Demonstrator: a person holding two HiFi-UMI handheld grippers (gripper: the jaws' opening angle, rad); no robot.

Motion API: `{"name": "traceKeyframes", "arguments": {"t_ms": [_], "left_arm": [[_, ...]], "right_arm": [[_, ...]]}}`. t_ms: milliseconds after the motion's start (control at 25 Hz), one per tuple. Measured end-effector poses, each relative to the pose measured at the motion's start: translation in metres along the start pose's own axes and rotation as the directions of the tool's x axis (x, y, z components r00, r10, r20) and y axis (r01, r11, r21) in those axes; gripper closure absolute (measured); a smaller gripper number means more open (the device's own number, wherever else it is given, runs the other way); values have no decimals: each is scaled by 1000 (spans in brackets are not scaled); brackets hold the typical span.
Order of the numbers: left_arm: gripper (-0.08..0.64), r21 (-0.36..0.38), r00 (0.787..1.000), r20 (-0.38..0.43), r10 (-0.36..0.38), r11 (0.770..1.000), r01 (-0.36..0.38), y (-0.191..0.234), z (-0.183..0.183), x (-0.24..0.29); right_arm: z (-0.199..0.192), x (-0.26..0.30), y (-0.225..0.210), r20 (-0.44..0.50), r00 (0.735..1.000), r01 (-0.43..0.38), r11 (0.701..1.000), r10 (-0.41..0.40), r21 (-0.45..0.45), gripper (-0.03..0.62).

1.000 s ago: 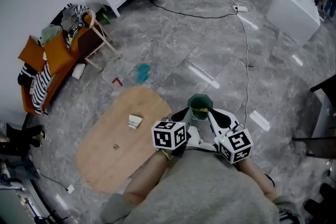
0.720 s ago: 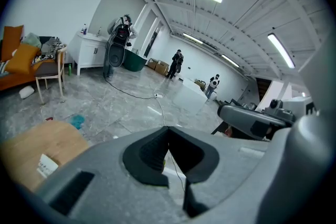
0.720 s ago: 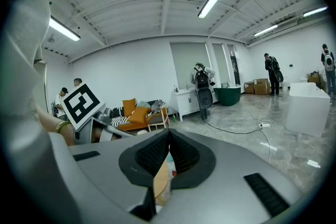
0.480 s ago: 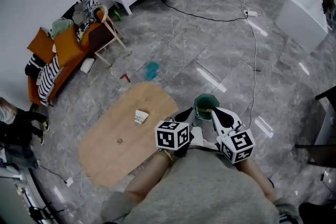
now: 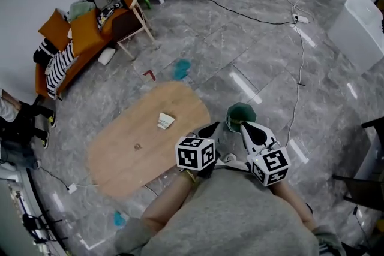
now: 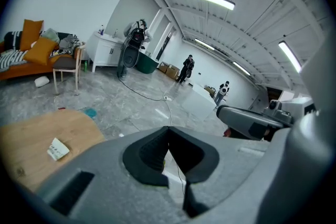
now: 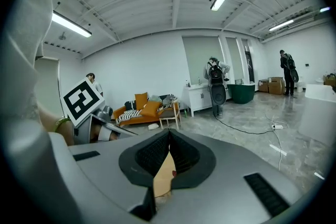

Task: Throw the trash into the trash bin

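Note:
A dark green trash bin (image 5: pixel 242 111) stands on the grey floor just past the wooden table's right end. My right gripper (image 5: pixel 244 125) (image 7: pixel 169 132) reaches the bin's near rim and is shut on a tan scrap of trash (image 7: pixel 164 176). Beside it my left gripper (image 5: pixel 213 126) (image 6: pixel 169 128) is shut, with nothing clearly between its jaws, tip over the table's corner. A crumpled white paper (image 5: pixel 165 121) (image 6: pixel 58 148) lies on the wooden table (image 5: pixel 132 159). The left gripper view does not show the bin.
An orange sofa (image 5: pixel 75 39) and a chair (image 5: pixel 133 12) stand at the far left. A teal scrap (image 5: pixel 182 68) and a red one (image 5: pixel 149 75) lie on the floor beyond the table. A black cable (image 5: pixel 298 63) trails on the right. A small dark bit (image 5: pixel 137 146) rests on the table.
The whole view has swung, so sofa, table and floor litter slid right and down. Both grippers stay shut, and the bin now sits closer to the right gripper's tip.

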State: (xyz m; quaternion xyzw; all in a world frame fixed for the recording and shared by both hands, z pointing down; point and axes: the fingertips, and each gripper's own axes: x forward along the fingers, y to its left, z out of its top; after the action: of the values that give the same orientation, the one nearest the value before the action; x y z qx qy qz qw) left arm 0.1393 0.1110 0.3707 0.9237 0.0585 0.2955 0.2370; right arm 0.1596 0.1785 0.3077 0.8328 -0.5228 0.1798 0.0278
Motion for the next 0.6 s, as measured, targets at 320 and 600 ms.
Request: {"name": "traceKeyframes", "arguments": {"t_ms": [320, 600], "left_arm": [[551, -62, 997, 38, 72, 996, -70, 40, 2, -33], [551, -103, 989, 64, 135, 986, -128, 90, 4, -73]], "right_arm": [[7, 34, 37, -24, 996, -88, 996, 88, -26, 583], [12, 66, 82, -44, 989, -146, 988, 144, -46, 583]]}}
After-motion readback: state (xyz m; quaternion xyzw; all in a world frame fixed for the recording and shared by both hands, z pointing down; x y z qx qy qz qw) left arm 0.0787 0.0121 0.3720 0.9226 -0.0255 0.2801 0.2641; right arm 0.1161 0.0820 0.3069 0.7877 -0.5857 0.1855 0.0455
